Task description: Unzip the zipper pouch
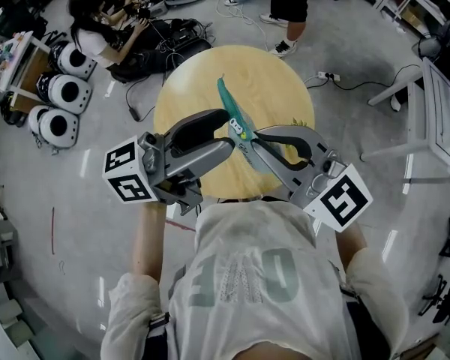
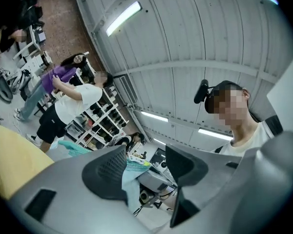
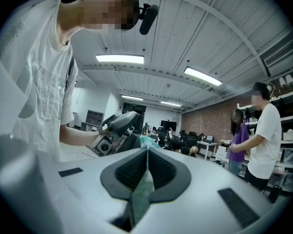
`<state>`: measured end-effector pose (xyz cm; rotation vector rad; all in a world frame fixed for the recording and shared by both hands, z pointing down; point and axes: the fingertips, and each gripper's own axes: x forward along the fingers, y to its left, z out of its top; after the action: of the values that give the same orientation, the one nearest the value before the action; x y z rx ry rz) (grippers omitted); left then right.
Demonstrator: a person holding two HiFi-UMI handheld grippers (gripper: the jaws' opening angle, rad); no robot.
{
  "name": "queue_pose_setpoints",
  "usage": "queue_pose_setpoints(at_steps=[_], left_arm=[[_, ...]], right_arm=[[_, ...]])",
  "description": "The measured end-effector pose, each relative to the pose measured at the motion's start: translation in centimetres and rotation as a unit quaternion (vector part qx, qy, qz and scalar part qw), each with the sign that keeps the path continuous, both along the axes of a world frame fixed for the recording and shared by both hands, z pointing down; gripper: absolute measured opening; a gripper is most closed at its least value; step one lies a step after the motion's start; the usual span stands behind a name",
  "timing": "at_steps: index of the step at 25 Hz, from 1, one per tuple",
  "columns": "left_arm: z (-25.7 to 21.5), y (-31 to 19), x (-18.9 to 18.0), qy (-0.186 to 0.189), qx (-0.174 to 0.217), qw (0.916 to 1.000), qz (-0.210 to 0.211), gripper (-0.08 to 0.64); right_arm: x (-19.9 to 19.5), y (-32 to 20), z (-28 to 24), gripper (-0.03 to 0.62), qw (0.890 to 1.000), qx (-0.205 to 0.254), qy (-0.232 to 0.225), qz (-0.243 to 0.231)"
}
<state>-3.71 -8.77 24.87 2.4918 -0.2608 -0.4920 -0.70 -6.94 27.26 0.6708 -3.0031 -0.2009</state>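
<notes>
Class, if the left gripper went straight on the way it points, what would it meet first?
Most likely the teal zipper pouch, already hanging between its open jaws. The right gripper seems to lie just behind it.

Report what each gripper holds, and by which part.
Right gripper: shut on the teal zipper pouch, pinching its fabric edge. Left gripper: open, holding nothing; the pouch lies between its jaws.

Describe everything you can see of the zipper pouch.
The zipper pouch is slim, teal and looks like fabric. It is held edge-on, up over the round wooden table. The right gripper has its jaws shut on one part of it. The other part, which carries a small white and yellow-green piece, lies between the parted jaws of the left gripper, against one pad. Whether it is zipped cannot be told.
</notes>
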Motion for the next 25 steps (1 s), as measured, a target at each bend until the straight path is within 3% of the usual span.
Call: queue_pose_setpoints(at_steps=[7,11,14,19,22,25], left_arm=[[0.2,0.1,0.6,-0.002,-0.010,0.9999,0.008,0.273],[-0.4,0.1,0.2,0.052,-0.036,0.9978,0.022,0.259],[-0.7,0.1,0.2,0.085,-0.060,0.9939,0.035,0.211],[0.6,-0.3,0.6,0.019,-0.049,0.9986,0.006,0.137],[1.0,-0.6,0.5,-0.003,-0.047,0.9987,-0.017,0.035],[1.2,-0.7,0.9,-0.036,-0.033,0.9972,-0.057,0.028]], right_arm=[[-0.4,0.3,-0.4,0.034,1.000,0.001,0.000,-0.012],[-0.5,0.3,0.4,0.034,1.000,0.003,0.017,-0.010],[-0.1,0.3,0.9,0.034,1.000,0.004,0.028,-0.002],[-0.3,0.4,0.6,0.034,0.999,0.012,0.039,0.000],[-0.4,0.3,0.6,0.035,0.999,0.015,0.036,0.004],[-0.1,0.4,1.6,0.035,0.999,0.012,0.051,0.008]])
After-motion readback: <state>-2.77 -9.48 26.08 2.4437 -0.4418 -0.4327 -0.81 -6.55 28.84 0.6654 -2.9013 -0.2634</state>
